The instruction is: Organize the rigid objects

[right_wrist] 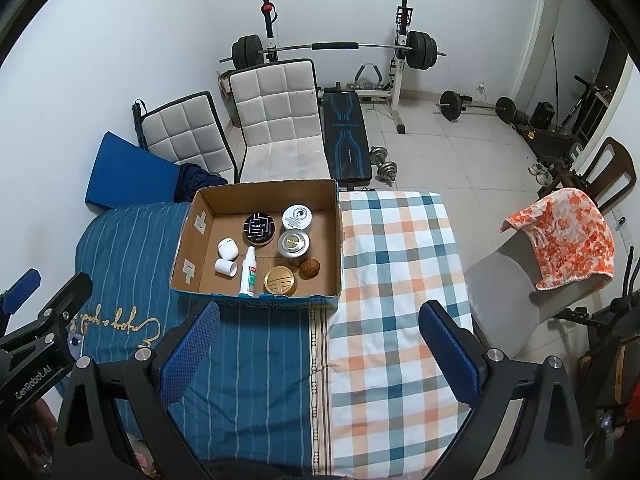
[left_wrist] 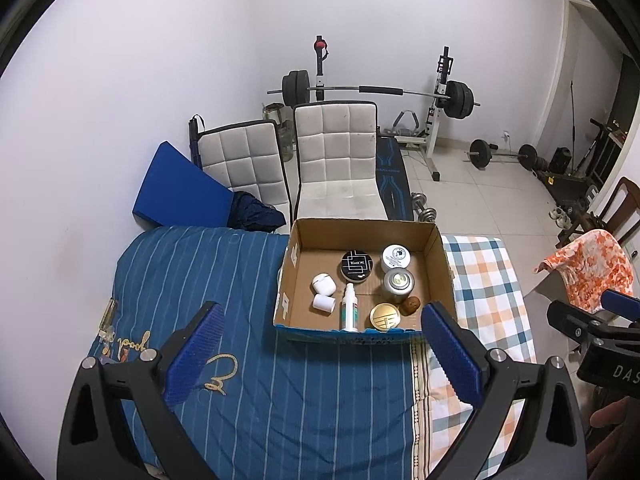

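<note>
Cardboard box [right_wrist: 338, 216] — eight items inside (tins, spray bottle [right_wrist: 248, 272]); glass bottle [left_wrist: 107, 318] outstanding. Left gripper [left_wrist: 316, 344], right gripper [right_wrist: 320, 340] — wide, empty.

The cardboard box [left_wrist: 434, 258] is matt brown corrugated paperboard with a printed blue outer front. Inside the box, the silver tin [left_wrist: 397, 285] is brushed metal with a glossy lid; in front of it, the gold tin [left_wrist: 385, 317] has a shiny metallic top. The black tin [left_wrist: 357, 266] at the box's rear is smooth and semi-gloss. The spray bottle [left_wrist: 349, 307] and the white case [left_wrist: 323, 283] left of it are smooth white plastic. Under the box, the striped blanket [left_wrist: 248, 280] and checked sheet [left_wrist: 492, 280] are soft matt cloth. Both grippers carry ribbed blue rubbery pads [right_wrist: 448, 352] on matt black plastic arms.
</note>
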Demonstrator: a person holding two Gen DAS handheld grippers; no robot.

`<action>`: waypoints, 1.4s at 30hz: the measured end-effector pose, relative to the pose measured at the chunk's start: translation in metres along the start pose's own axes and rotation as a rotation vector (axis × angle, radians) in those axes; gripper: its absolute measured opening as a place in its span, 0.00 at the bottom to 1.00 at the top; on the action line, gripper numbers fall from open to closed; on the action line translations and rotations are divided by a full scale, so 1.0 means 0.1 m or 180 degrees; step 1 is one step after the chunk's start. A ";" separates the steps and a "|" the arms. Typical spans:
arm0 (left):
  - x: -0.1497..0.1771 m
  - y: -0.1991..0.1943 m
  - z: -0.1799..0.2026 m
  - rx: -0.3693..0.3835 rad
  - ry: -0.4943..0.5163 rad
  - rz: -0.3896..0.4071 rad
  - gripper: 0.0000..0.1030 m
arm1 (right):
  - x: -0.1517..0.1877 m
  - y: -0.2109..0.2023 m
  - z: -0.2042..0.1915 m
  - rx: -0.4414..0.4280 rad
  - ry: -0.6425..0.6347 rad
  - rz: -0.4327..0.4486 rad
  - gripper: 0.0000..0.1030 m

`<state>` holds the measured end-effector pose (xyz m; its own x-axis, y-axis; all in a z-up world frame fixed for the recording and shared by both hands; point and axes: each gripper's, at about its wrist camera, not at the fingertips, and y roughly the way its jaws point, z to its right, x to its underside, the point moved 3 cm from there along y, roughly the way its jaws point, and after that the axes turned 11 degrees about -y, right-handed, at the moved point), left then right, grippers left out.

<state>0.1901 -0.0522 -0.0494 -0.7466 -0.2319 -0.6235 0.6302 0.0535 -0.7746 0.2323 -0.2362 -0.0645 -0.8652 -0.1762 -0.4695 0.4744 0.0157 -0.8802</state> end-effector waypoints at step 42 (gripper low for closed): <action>0.00 0.01 -0.03 -0.0022 -0.0099 -0.0069 0.98 | -0.03 -0.15 -0.02 0.0015 -0.0066 0.0036 0.99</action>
<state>0.1900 -0.0496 -0.0504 -0.7531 -0.2632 -0.6030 0.6124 0.0546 -0.7887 0.2269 -0.2344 -0.0499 -0.8562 -0.1965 -0.4779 0.4850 0.0132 -0.8744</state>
